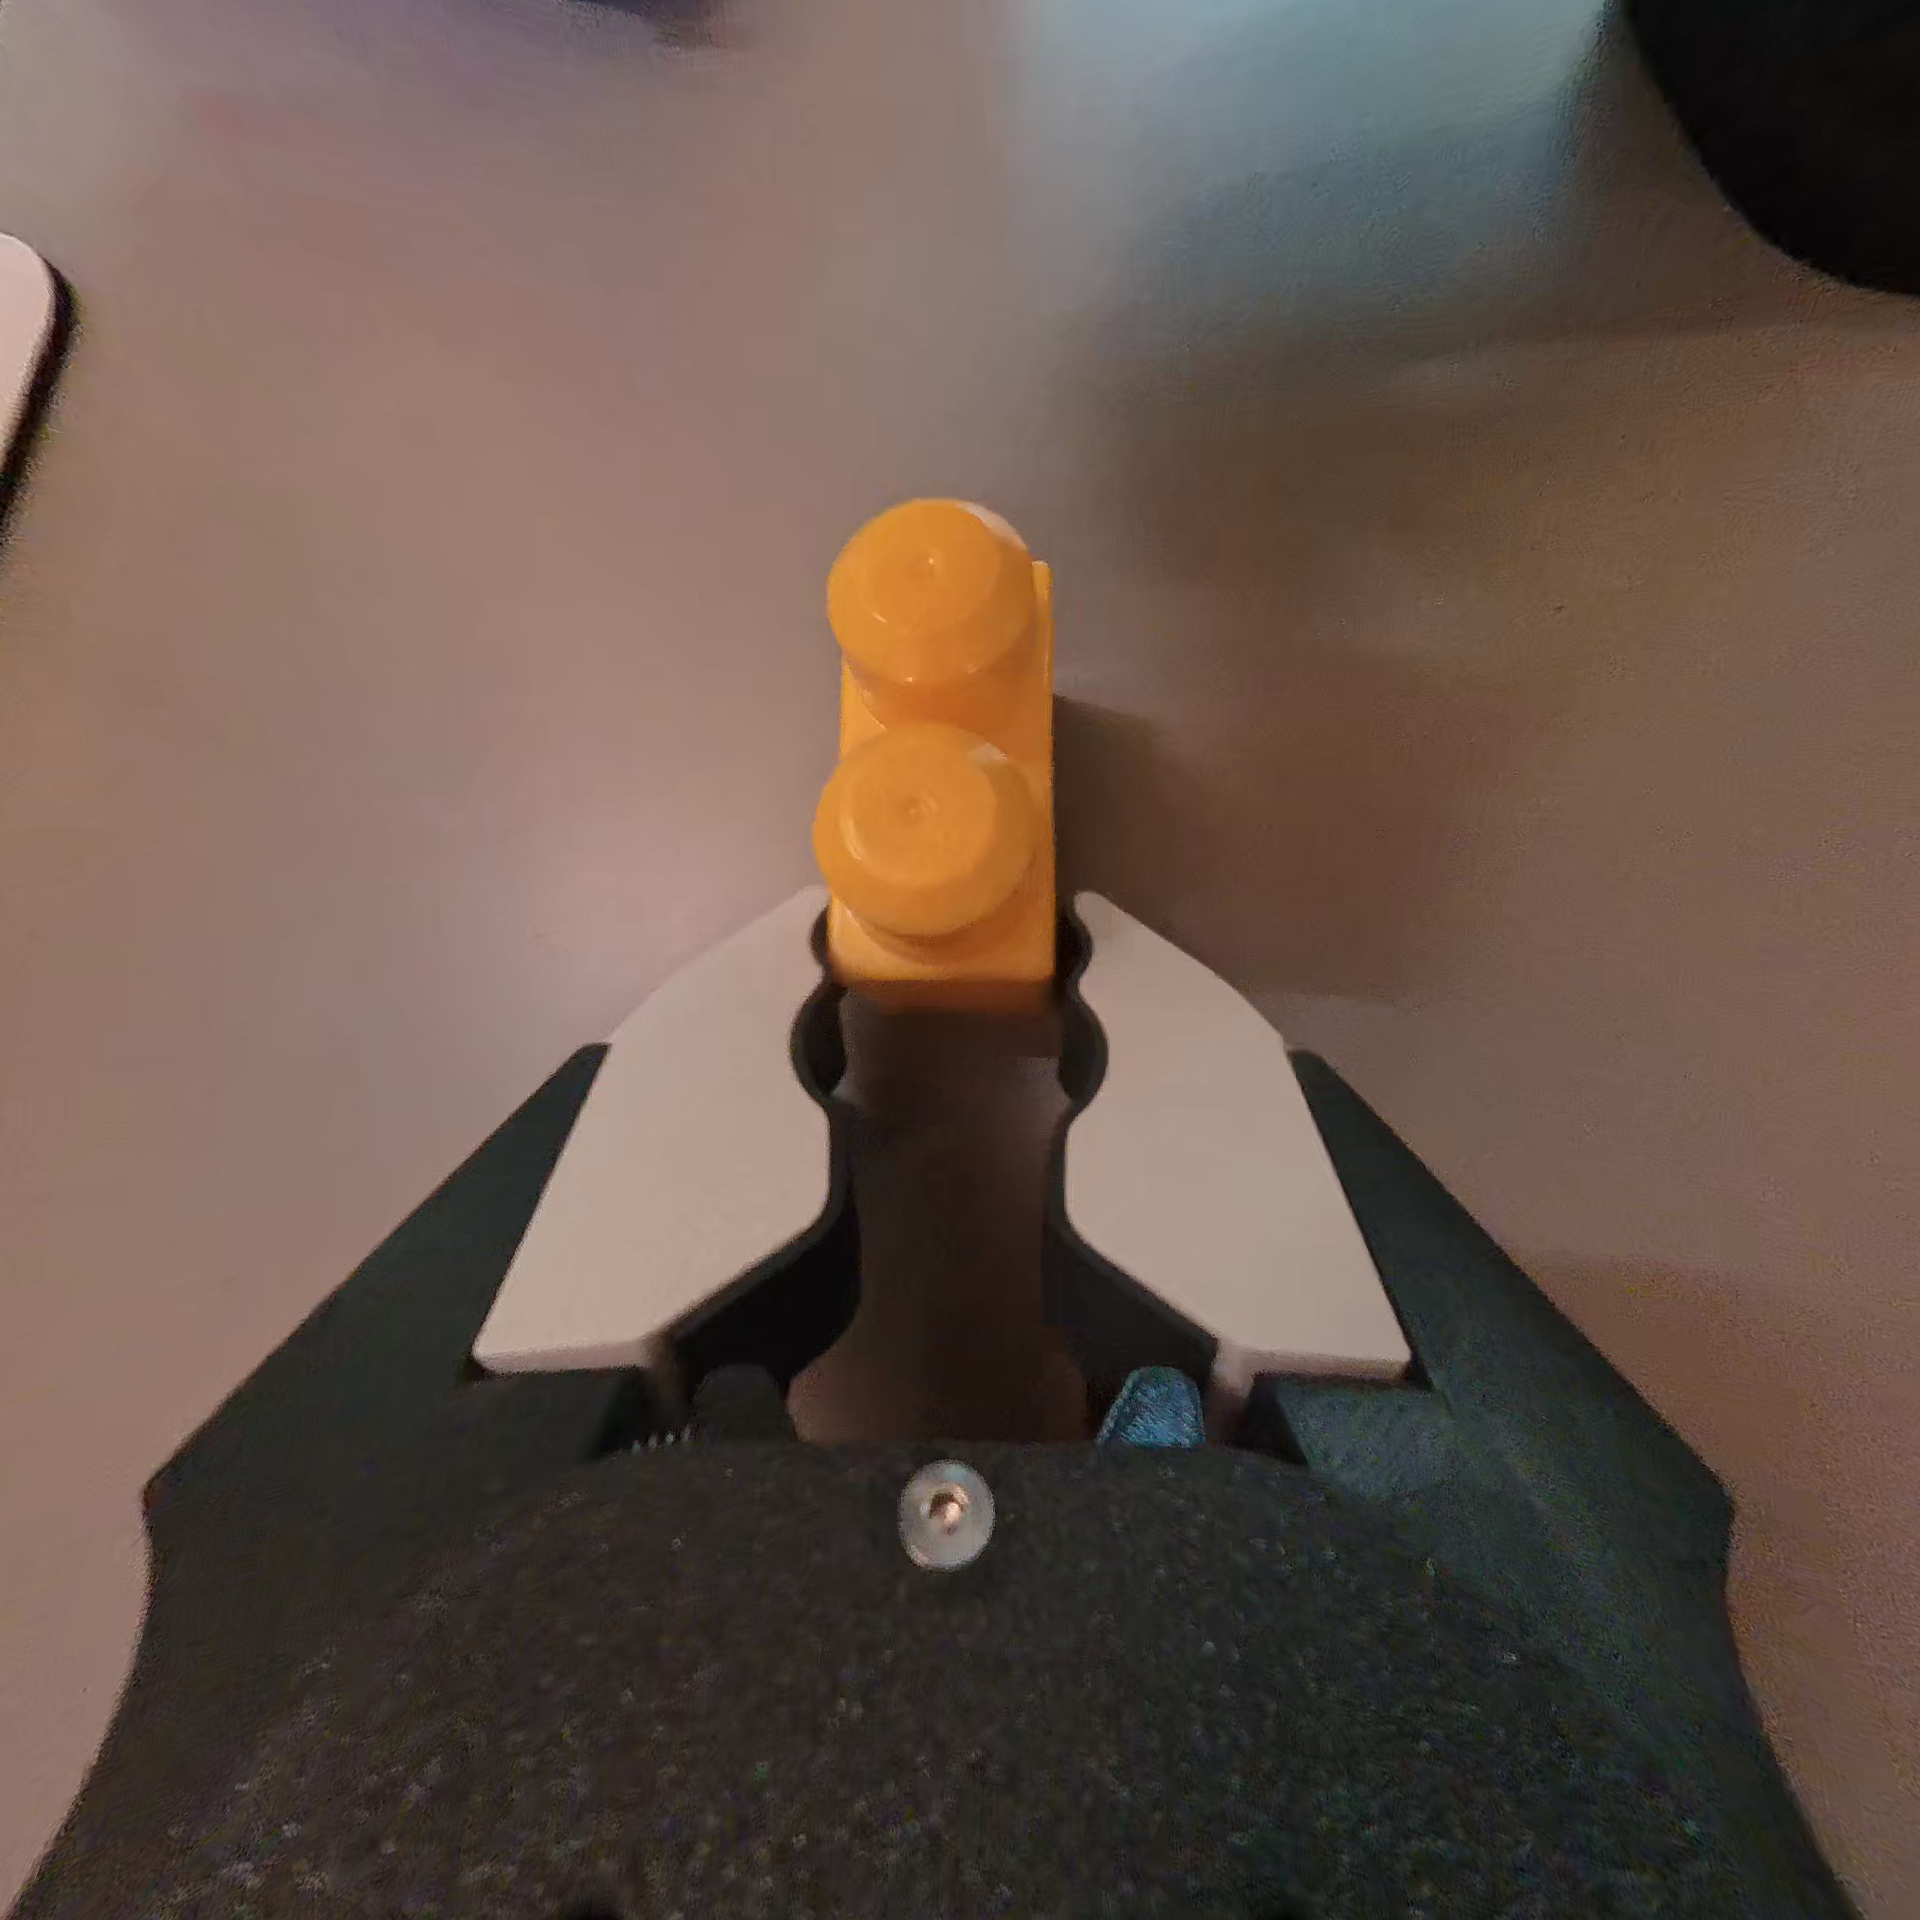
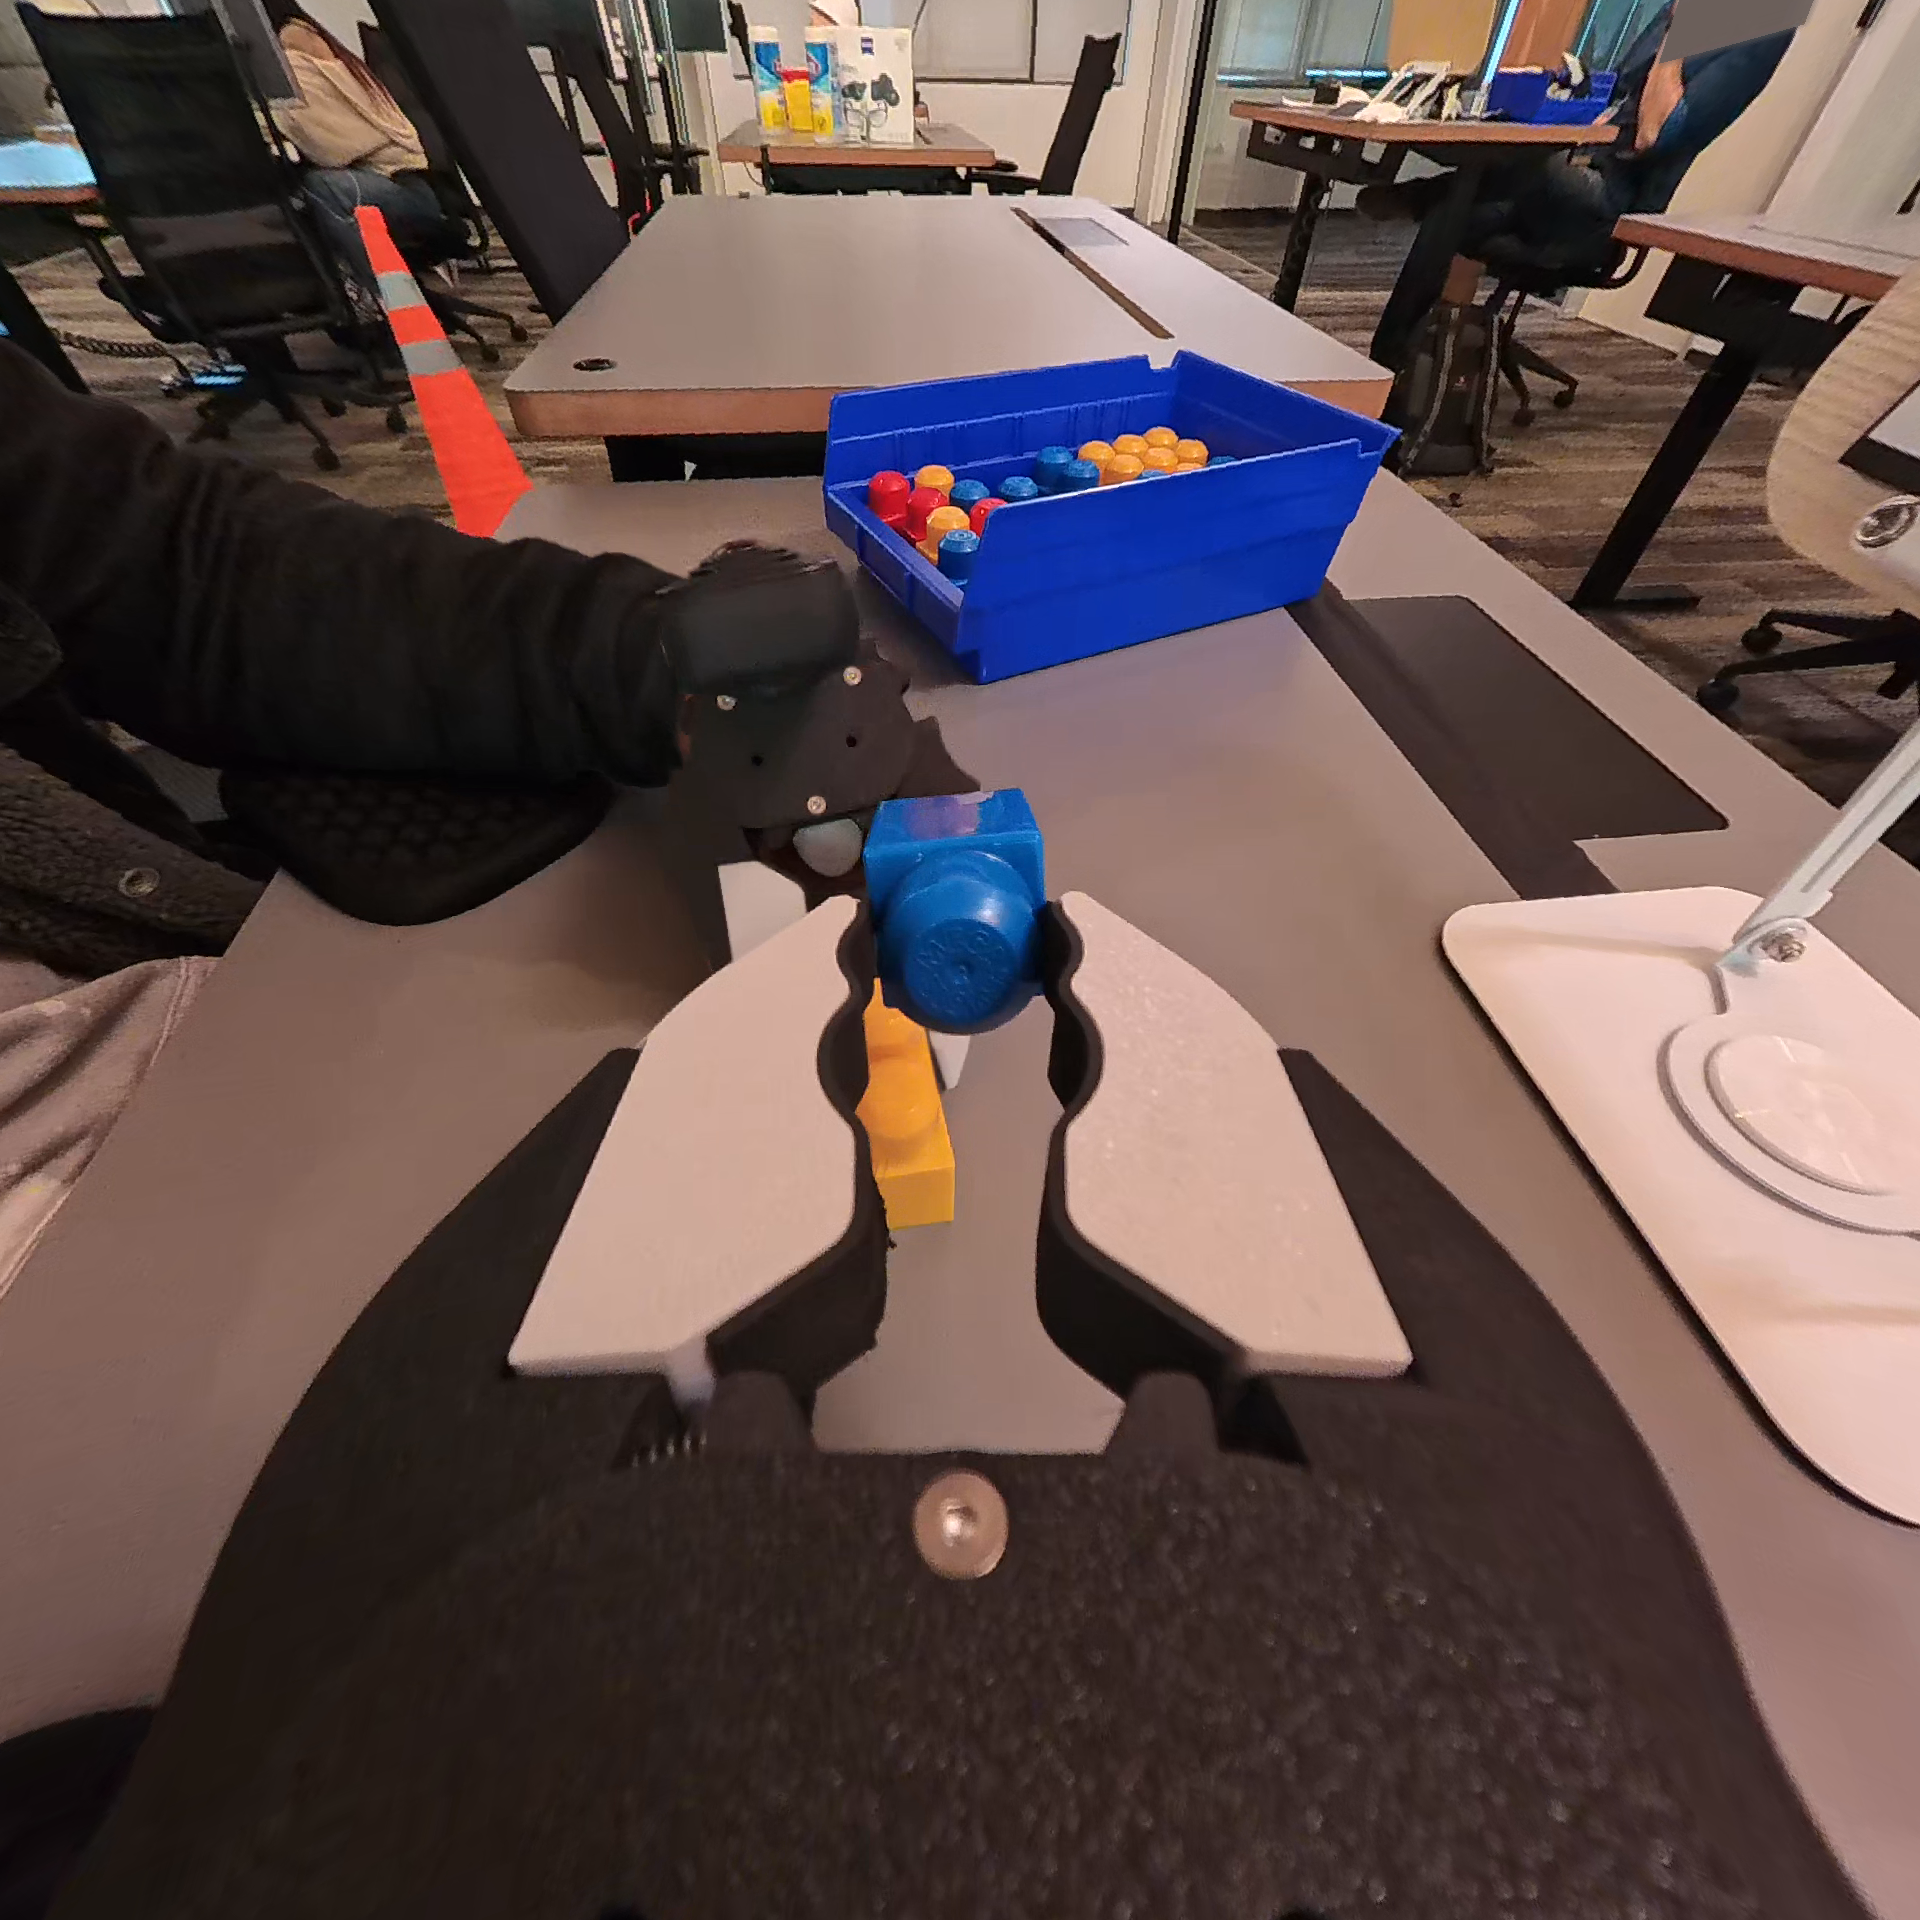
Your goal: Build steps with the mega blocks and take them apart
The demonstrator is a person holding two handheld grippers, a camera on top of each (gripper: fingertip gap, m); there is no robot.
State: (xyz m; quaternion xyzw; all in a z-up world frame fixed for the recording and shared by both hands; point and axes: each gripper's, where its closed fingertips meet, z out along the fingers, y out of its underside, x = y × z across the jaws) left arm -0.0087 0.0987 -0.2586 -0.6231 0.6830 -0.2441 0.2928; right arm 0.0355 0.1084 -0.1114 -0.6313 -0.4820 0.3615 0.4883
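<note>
Two-stud yellow block (image 1: 940,790) lengthwise between tongs (image 1: 943,940)

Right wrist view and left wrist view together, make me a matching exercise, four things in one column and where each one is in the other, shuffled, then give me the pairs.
Things:
1. Yellow two-stud plastic block
2. Blue single-stud plastic block
3. Blue plastic bin
4. White flat lamp base

Places:
A. Far side of the grey table, holding loose blocks
B. Between the left gripper's fingers
C. On the table at the right edge
D. Between the right gripper's fingers

Pairs: 1-B, 2-D, 3-A, 4-C
</note>
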